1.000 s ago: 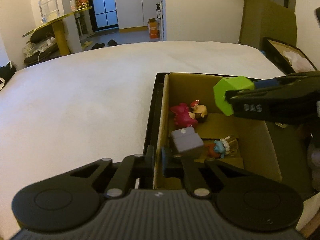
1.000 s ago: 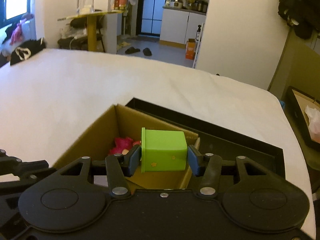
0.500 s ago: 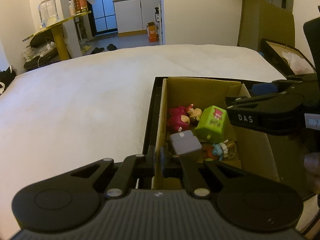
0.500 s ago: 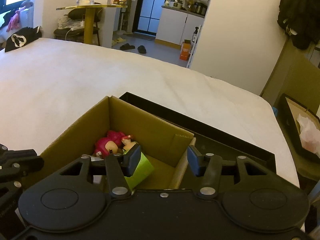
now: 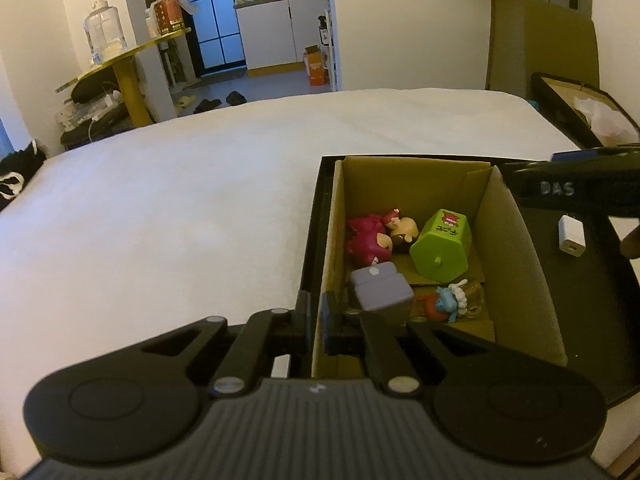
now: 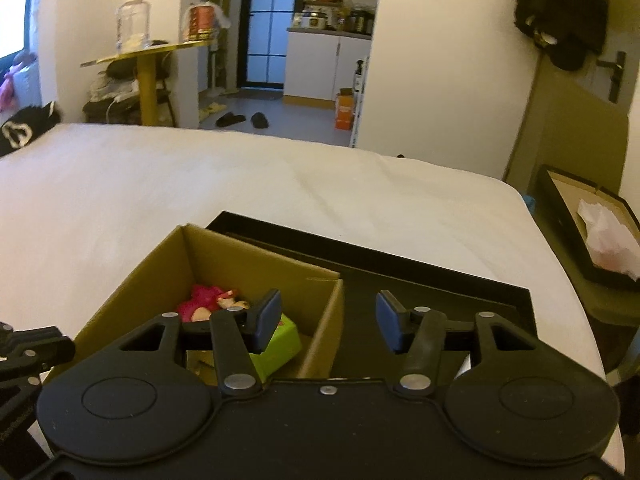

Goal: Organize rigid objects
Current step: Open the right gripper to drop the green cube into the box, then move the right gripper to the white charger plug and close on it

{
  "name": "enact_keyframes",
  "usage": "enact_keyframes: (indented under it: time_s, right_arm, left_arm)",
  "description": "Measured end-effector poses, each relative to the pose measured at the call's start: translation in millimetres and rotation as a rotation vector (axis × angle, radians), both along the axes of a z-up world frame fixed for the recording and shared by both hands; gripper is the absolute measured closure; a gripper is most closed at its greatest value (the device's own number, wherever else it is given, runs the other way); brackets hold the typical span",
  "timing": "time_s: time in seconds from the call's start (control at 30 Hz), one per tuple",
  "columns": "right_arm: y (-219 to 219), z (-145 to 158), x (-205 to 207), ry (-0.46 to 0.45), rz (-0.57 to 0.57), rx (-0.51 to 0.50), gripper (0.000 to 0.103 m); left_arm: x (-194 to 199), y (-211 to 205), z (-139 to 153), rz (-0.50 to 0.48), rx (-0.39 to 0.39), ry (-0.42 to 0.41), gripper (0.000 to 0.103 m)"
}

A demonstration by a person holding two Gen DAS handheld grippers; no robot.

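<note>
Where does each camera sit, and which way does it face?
Left wrist: on the left gripper, shut on the box wall, looking down into it; right gripper at right.
Right wrist: on the right gripper, jaws opening and empty, facing the bed and doorway; left gripper at left edge.
Shared: box, green toy, pink toy.

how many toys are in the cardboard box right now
4: pink figure at far left, green block beside it, grey block near left, blue figure near right. Others may be hidden.
</note>
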State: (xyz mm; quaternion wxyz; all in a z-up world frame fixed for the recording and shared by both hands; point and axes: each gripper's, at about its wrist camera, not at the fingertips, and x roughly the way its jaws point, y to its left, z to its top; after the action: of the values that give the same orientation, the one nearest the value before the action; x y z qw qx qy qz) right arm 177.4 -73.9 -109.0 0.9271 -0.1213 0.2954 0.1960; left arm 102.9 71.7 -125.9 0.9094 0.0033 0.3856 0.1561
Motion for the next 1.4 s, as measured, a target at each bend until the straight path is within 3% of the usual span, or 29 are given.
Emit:
enact_keyframes:
  time_s: [0.43, 0.53, 0.6, 0.77, 0.87, 1.13, 1.4]
  right_arm:
    - [-46, -15, 16, 0.052, -0.114, 0.071, 0.042]
    - [-56, -21, 21, 0.063, -0.149, 0.085, 0.036]
    - [-62, -24, 24, 0.063, -0.170, 0.079, 0.027]
    - [-74, -35, 34, 0.040, -0.219, 0.047, 0.022]
    - [-83, -43, 42, 0.065, -0.250, 0.067, 0.020]
    - [-95, -63, 57, 0.126, -0.284, 0.103, 0.019]
    - [-115, -86, 76, 0.215, -0.387, 0.165, 0.018]
  left_arm:
    - [5, -3, 4, 0.044, 0.042, 0.034, 0.092]
    - [9, -7, 4, 0.053, 0.065, 0.051, 0.088]
    - [10, -10, 4, 0.050, 0.082, 0.058, 0.082]
    - [12, -18, 8, 0.055, 0.133, 0.065, 0.045]
    - [15, -20, 10, 0.077, 0.160, 0.076, 0.036]
    - [22, -30, 15, 0.114, 0.220, 0.098, 0.033]
    - [35, -32, 19, 0.174, 0.236, 0.121, 0.031]
